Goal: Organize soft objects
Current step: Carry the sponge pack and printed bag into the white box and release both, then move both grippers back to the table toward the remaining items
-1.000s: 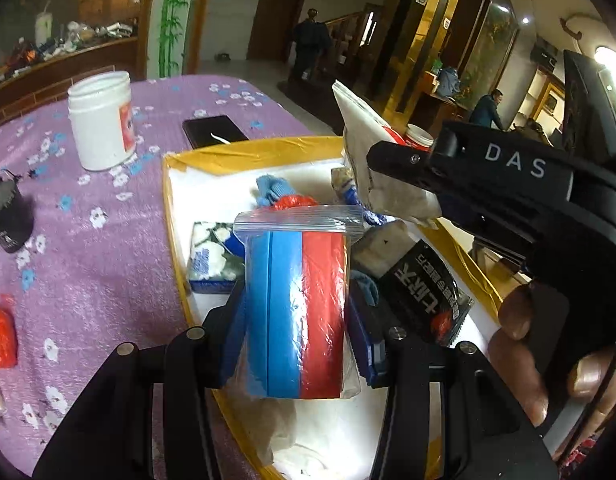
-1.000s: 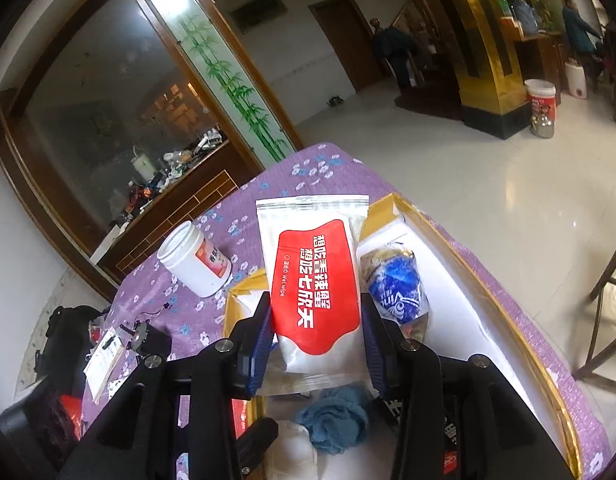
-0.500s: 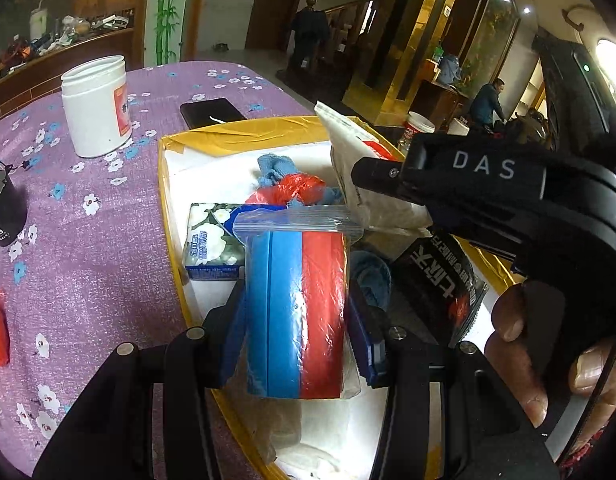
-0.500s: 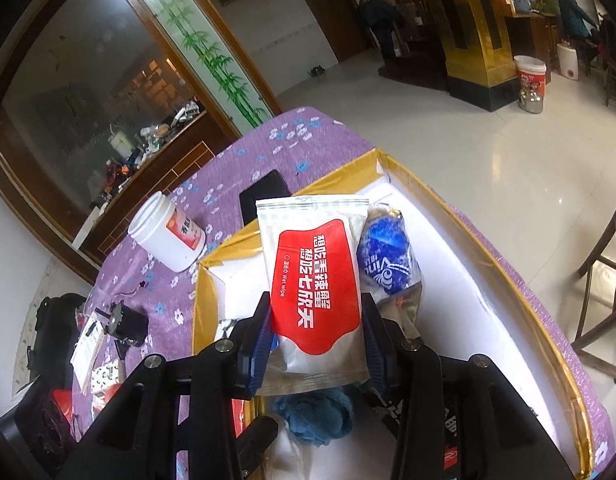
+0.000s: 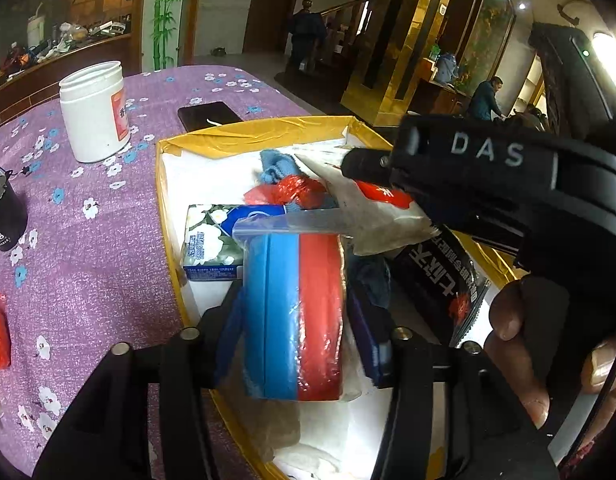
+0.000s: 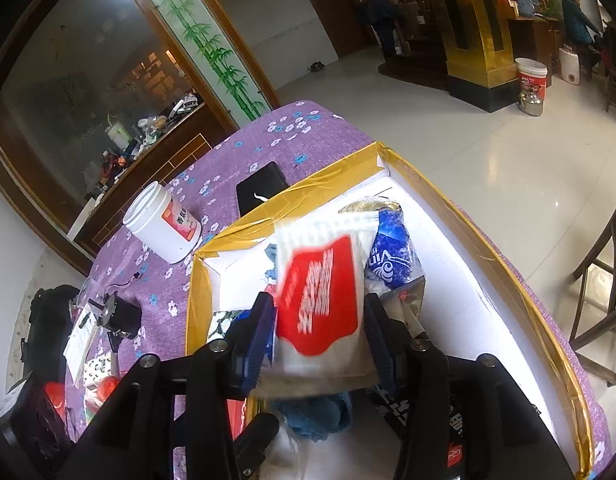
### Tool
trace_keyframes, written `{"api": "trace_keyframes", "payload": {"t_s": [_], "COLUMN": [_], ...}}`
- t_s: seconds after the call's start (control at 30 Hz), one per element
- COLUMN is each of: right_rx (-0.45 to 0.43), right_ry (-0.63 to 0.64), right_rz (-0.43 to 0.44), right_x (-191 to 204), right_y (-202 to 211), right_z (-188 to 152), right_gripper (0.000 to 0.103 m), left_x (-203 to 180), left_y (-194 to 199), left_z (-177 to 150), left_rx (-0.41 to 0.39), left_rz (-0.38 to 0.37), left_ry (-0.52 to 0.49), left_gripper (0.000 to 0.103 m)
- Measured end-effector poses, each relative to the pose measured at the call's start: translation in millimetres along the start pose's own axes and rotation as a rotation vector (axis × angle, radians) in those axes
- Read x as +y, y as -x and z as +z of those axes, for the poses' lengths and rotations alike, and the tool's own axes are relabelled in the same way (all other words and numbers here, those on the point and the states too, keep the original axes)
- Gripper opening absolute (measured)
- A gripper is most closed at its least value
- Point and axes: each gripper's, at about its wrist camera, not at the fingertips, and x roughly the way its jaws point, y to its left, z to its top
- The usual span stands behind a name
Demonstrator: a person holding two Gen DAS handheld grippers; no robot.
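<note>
Relative to the yellow-rimmed box (image 6: pixel 504 264): your freest passage is its bare white floor along the right wall. Its left half is crowded by a tissue pack (image 5: pixel 212 248), red bag (image 5: pixel 288 192) and blue cloth (image 5: pixel 276 166). Outside, a white jar (image 5: pixel 94 114) and phone (image 5: pixel 210 115) stand.

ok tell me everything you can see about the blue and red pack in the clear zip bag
The blue and red pack is a soft-looking block, blue on one half and red on the other, in a glossy clear zip bag sealed along its top. It stands upright between the left gripper, whose jaws have just been opening and show gaps beside it, over the yellow-edged box. A tissue pack lies just behind.
</note>
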Motion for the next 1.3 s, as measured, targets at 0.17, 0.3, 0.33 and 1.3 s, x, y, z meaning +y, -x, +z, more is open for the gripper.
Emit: {"api": "trace_keyframes", "payload": {"t_s": [0.17,0.3,0.33,1.3], "right_rx": [-0.049,-0.091,-0.103,-0.226], "right_ry": [0.011,0.006,0.004,-0.028], "right_rz": [0.016,0.024,0.029,0.069], "right_x": [3,3,3,-3], "right_y": [9,17,20,45], "right_z": [0,0,1,0], "right_gripper": [0.067,0.067,0.067,0.067], "left_x": [-5,-7,-7,31], "left_y": [7,13,15,78], "left_z": [0,1,1,8], "left_rx": [-0.040,-0.071,-0.081,-0.160], "left_rz": [0.020,0.033,0.034,0.043], "left_ry": [-0.029,-0.044,-0.047,0.044], "left_gripper": [0.056,0.056,0.056,0.068]}}
